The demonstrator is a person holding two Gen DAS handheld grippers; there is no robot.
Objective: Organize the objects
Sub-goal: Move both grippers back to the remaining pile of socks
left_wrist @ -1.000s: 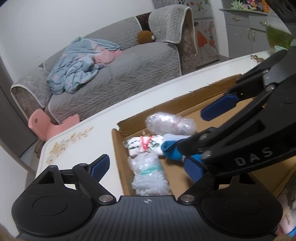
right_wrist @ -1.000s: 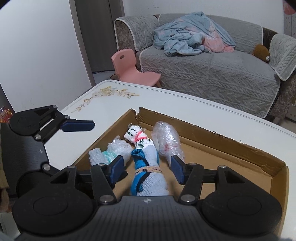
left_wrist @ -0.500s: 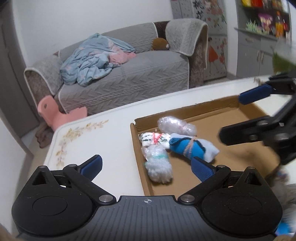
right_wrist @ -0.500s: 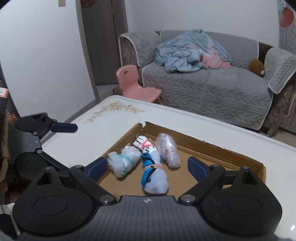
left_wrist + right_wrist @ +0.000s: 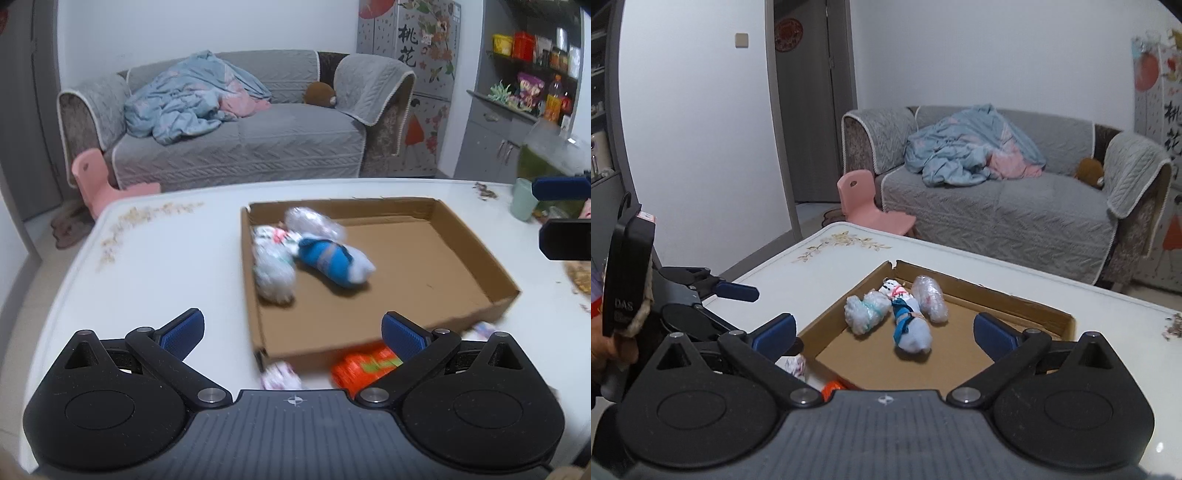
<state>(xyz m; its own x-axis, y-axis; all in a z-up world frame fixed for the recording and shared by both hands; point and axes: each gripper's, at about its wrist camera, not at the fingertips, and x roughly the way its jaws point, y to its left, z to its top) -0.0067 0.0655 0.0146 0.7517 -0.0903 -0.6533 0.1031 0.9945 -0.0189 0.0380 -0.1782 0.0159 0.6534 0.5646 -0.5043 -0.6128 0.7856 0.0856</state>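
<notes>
Left tongs (image 5: 291,334) spread wide, empty. Right tongs (image 5: 884,332) just opened wide, empty. At 6 o'clock on the table (image 5: 155,266), two loose bundles outside. Farther, at 12, cardboard tray (image 5: 436,258) with four bundles (image 5: 910,325).

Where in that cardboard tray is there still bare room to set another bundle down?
The cardboard tray is bare across its right half, from the blue sock roll to the right wall. The left corner is crowded: sock roll, patterned bundle and two bubble-wrapped bundles lie touching.
</notes>
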